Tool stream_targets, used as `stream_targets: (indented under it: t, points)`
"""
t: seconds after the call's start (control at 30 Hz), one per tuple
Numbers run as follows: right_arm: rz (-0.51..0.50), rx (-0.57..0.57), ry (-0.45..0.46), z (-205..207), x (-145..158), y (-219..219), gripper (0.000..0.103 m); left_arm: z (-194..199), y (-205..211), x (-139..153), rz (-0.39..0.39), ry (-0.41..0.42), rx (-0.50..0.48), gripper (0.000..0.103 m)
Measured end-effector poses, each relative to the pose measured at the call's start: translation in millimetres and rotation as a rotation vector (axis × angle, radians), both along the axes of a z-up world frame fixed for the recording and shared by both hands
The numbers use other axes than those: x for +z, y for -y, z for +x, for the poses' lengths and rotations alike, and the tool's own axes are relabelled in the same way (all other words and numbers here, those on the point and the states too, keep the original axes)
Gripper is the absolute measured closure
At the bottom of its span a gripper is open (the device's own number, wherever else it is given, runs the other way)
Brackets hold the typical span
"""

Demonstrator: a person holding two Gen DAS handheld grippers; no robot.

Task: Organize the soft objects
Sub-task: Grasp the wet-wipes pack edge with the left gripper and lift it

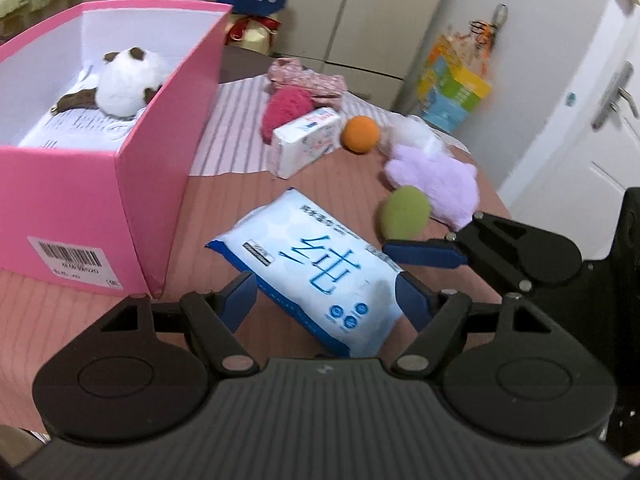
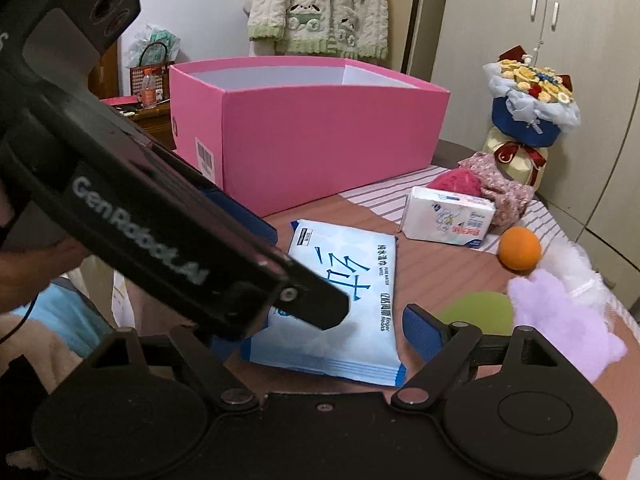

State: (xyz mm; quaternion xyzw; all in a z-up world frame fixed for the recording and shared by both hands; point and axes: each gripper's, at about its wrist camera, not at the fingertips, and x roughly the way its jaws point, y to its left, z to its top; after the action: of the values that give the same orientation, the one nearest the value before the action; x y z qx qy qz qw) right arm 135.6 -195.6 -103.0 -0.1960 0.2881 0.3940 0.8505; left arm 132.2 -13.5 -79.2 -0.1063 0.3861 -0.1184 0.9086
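So far only a white-and-brown plush toy [image 1: 128, 80] lies in the pink cardboard box [image 1: 72, 208]. Both the left gripper [image 1: 328, 300] and right gripper [image 2: 320, 332] stand wide, straddling the near blue-and-white wipes pack [image 1: 316, 268]; farther right, balls, mitt and tissues wait.

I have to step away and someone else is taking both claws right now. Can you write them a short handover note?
Left claw: open, straddling the blue wipes pack, not gripping.
Right claw: open, beside the same pack.
Pink box: holds a panda plush.
On the table: white tissue pack, orange ball, green ball, purple mitt, red yarn.
Left: box these.
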Motion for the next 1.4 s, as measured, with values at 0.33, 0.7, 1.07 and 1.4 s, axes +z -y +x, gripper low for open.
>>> stream_targets:
  t: [0.33,0.7,1.07,1.4]
  points:
    - [0.133,-0.074,-0.136,18.7,-12.5,8.8,0.013,2.4,-7.3,-14.7,-0.059,-0.029,0.056,0.039]
    - [0.143,-0.221,-0.097,-2.9,-12.1,-0.5,0.035,-6.4,-9.9,-23.7,-0.12,0.043,0.124,0.056]
    - [0.232,-0.381,-0.132,-12.6,-11.5,-1.2,0.041,-15.1,-4.4,-20.4,-0.099,0.041,0.024,0.066]
    - [0.262,-0.437,-0.166,-30.0,-5.7,-1.6,0.041,-28.5,-0.6,-7.3,-0.027,0.035,-0.068,0.066]
